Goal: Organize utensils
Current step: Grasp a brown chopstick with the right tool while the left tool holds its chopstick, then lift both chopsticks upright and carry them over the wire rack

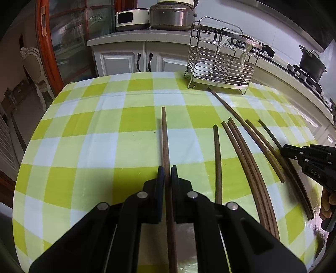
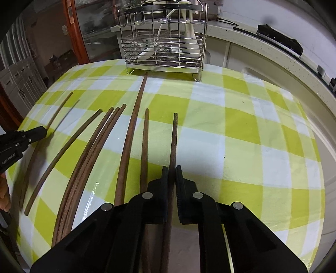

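Observation:
Several brown wooden chopsticks [image 1: 241, 151] lie side by side on the green checked tablecloth [image 1: 84, 136]. My left gripper [image 1: 167, 170] is shut on one chopstick [image 1: 164, 136] that points away towards the far edge. My right gripper [image 2: 172, 170] is shut on another chopstick [image 2: 173, 138], the rightmost of the row. The right gripper also shows at the right edge of the left wrist view [image 1: 283, 150]. The left gripper shows at the left edge of the right wrist view [image 2: 43, 132]. A wire utensil rack [image 1: 222, 61] holding white spoons stands at the far edge; it also shows in the right wrist view [image 2: 163, 42].
Loose chopsticks [image 2: 94, 151] lie between the two grippers, one long one [image 2: 134, 126] reaching to the rack's foot. Behind the table runs a kitchen counter [image 1: 126, 37] with a rice cooker [image 1: 172, 16] and a black pot [image 1: 311, 63] on a stove.

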{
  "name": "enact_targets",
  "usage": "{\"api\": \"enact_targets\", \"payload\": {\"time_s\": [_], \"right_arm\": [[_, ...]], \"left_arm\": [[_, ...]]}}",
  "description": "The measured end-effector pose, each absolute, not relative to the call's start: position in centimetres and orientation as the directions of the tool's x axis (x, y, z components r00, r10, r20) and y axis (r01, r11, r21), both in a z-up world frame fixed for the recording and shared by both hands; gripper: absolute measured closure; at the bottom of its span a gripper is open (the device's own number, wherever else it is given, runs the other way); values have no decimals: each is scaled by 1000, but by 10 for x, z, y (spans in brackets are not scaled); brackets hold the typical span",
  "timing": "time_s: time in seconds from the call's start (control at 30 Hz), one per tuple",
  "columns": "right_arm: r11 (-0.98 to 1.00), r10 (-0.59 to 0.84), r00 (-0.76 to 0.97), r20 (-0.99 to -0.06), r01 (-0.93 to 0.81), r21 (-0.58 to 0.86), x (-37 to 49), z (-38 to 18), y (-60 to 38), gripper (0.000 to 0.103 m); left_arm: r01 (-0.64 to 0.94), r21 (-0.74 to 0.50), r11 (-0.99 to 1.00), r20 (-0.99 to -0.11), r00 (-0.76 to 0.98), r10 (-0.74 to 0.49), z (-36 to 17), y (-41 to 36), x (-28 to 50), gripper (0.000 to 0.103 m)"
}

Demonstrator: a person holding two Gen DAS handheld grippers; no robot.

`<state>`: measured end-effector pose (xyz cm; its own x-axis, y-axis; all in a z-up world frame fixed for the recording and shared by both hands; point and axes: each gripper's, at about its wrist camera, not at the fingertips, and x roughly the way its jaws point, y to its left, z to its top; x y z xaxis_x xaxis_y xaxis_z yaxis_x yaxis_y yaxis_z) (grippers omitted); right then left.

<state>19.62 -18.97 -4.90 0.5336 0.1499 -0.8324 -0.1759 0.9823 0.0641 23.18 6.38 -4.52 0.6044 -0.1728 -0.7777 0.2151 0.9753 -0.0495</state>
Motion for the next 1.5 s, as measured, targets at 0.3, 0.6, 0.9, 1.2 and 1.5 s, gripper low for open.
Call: {"api": "enact_targets", "payload": {"time_s": [0.3,0.6,0.9,1.2,1.5], "right_arm": [[983,172,553,-815,-154,103,193,-42,-198,92],[983,181,613,-769,-143,118,185,-11,-209,93],[985,169,693,-701,-135,105,171,35,-216,93],[989,148,741,-655,-116,93,159,61,-223,93],[991,134,769,-626,-103,85,150,74,-225,93]], "left_arm": [[221,-50,974,-771,611,-178,-41,61,231,96],[224,-50,973,-748,638,-186,-28,59,229,96],[236,-52,970,-691,693,-205,1,55,219,96],[240,-53,969,-645,733,-217,24,54,210,96],[221,-53,974,-605,769,-207,44,56,201,96]]}}
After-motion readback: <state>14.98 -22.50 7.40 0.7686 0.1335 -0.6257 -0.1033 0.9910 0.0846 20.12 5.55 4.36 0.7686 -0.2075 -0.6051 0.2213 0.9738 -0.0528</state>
